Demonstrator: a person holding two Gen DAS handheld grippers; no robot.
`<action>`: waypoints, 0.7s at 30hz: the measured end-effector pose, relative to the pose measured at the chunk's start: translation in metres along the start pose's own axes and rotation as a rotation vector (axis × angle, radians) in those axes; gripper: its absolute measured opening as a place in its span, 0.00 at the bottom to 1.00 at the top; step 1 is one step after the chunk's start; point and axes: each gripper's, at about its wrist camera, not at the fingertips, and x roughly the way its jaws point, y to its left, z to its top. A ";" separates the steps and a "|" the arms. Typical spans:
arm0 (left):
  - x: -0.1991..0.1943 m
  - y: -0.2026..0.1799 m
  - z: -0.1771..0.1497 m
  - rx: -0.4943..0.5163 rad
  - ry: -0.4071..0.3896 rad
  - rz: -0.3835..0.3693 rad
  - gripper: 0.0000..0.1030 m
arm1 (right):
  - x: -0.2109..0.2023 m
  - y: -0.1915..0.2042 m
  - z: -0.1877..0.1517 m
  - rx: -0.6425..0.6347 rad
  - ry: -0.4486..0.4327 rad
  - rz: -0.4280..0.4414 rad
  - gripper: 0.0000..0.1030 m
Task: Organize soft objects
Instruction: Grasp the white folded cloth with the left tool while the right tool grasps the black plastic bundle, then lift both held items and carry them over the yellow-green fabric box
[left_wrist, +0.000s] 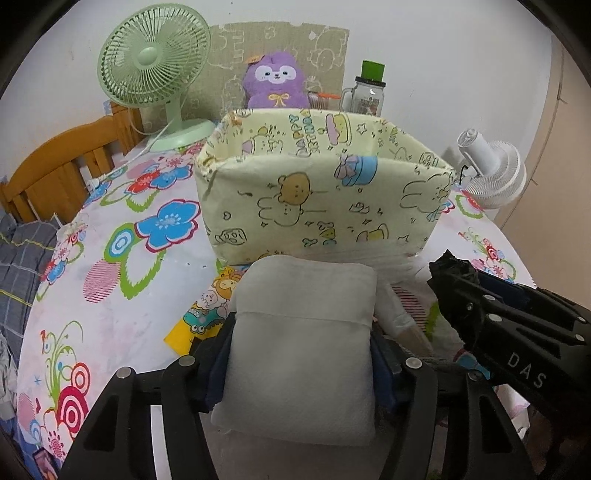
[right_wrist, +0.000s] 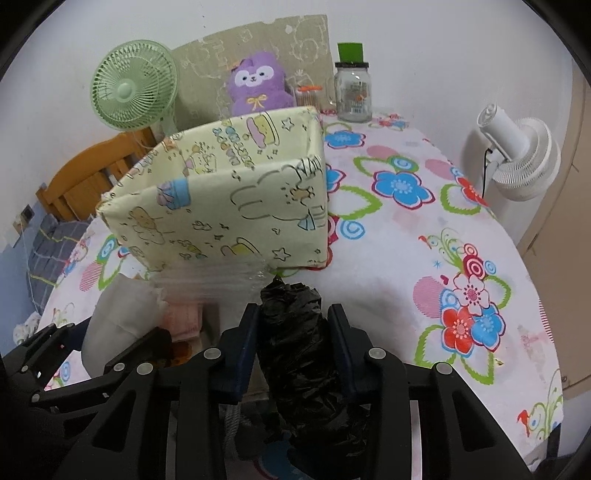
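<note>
My left gripper (left_wrist: 300, 328) is shut on a white folded soft pack (left_wrist: 301, 362), its pads pressing both sides. Just beyond it stands a pale yellow fabric box (left_wrist: 321, 206) with cartoon prints, open at the top. My right gripper (right_wrist: 293, 314) is shut on a black crinkly roll of plastic bags (right_wrist: 299, 354), whose end pokes out past the fingertips toward the box's (right_wrist: 229, 214) lower right corner. In the left wrist view the right gripper (left_wrist: 498, 325) and the roll's tip (left_wrist: 450, 266) sit at the right. The white pack (right_wrist: 110, 317) shows at the left of the right wrist view.
On the floral tablecloth (left_wrist: 122, 295) lie a yellow cartoon packet (left_wrist: 207, 306) and a pink pack (right_wrist: 184, 317) near the box. Behind it stand a green fan (left_wrist: 153, 66), a purple plush (left_wrist: 275, 81) and a glass jar (left_wrist: 365, 94). A white fan (left_wrist: 495, 173) stands right, a wooden chair (left_wrist: 55, 170) left.
</note>
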 end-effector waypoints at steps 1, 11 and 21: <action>-0.002 -0.001 0.000 0.001 -0.005 0.000 0.62 | -0.003 0.001 0.000 -0.003 -0.005 0.002 0.39; -0.029 -0.001 0.007 0.004 -0.069 0.000 0.62 | -0.030 0.009 0.003 -0.019 -0.063 0.005 0.39; -0.054 -0.002 0.018 0.018 -0.122 0.008 0.62 | -0.056 0.017 0.008 -0.038 -0.110 0.011 0.39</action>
